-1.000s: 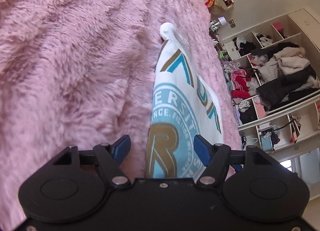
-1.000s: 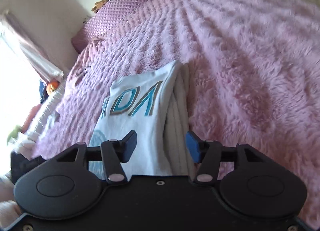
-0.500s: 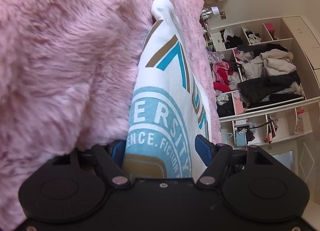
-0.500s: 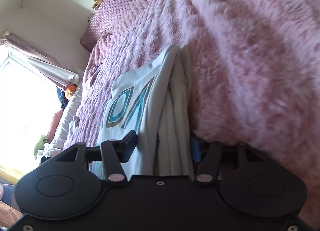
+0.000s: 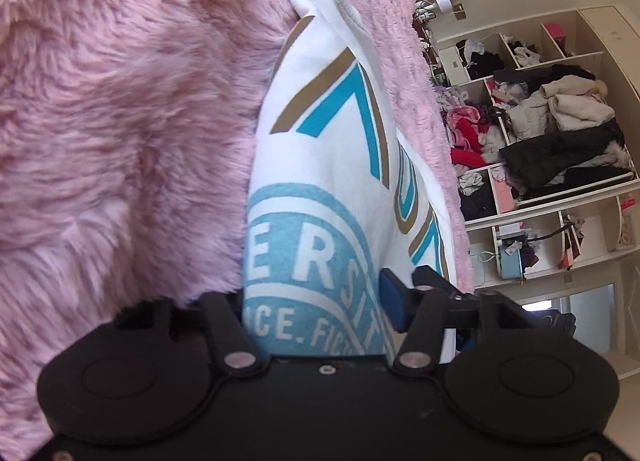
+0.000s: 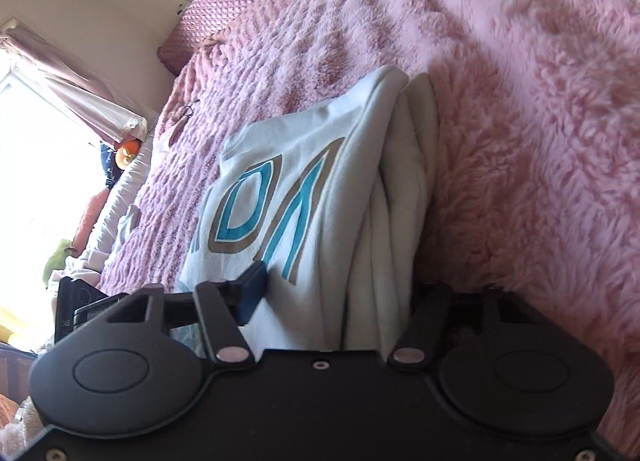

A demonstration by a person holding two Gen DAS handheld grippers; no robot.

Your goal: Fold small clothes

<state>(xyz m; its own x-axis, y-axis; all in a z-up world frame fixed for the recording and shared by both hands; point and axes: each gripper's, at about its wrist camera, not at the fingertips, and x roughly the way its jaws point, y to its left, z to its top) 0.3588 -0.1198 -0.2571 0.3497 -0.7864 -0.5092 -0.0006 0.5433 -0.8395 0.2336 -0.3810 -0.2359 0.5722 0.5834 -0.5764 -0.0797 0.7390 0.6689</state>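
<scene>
- Blanket [image 5: 120, 121], pink & fluffy, covers the whole bed; deep pile, so low fingers sink in and can snag fur w/ the cloth.
- Shirt [image 5: 320, 165], white w/ teal/tan print, lies folded on the blanket as a thick stack; layered folded edge shows on the right-wrist cam [image 6: 396, 189].
- Step, as I judge it: pinch each end of the stack for one more fold or a lift.
- Left gripper [image 5: 312, 301] straddles one end; jaws have just been closing, cloth between them. Upper blue pad [image 5: 390, 301] sits on the print; lower finger buried in fur, so can't tell if the pinch is tight yet.
- Right gripper [image 6: 336, 293] approx half wide around the layered edge; near pad [image 6: 252, 293] rests at the top sheet, far finger hidden under the stack. Grip unclear.
- To do well: get the lower fingers under ALL layers, not just the top sheet; close both sides before moving; move both ends together & level, else the stack slides apart.
</scene>
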